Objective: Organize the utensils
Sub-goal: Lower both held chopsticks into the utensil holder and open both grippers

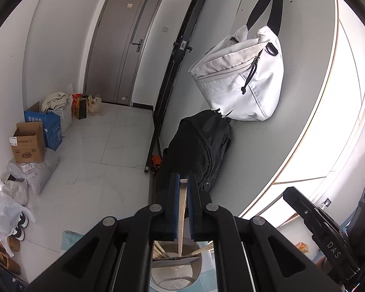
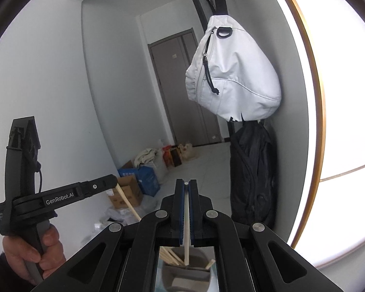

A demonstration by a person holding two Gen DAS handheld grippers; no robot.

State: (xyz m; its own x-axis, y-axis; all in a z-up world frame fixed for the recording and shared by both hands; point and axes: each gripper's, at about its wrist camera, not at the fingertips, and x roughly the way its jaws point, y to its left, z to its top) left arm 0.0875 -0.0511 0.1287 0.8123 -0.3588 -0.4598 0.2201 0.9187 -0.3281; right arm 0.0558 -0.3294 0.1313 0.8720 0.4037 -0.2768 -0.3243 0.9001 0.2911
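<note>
My left gripper point(image 1: 183, 182) is shut on a pale wooden chopstick point(image 1: 182, 216) that hangs point-down over a grey utensil holder point(image 1: 177, 271); several chopsticks point(image 1: 159, 249) lean inside it. My right gripper point(image 2: 187, 183) is shut on a second chopstick point(image 2: 187, 221), also upright over the same holder point(image 2: 189, 275), with more chopsticks point(image 2: 170, 255) in it. The left gripper point(image 2: 102, 182) shows at the left of the right wrist view, its chopstick point(image 2: 127, 200) slanting down. The right gripper's body point(image 1: 323, 231) shows at the right of the left wrist view.
A white bag point(image 1: 243, 77) and a black backpack point(image 1: 199, 146) hang on the wall ahead. Cardboard boxes point(image 1: 29, 143), plastic bags point(image 1: 24, 177) and shoes point(image 1: 7, 243) line the left floor. A grey door point(image 1: 124, 46) is at the back. A light blue surface point(image 1: 206, 282) lies under the holder.
</note>
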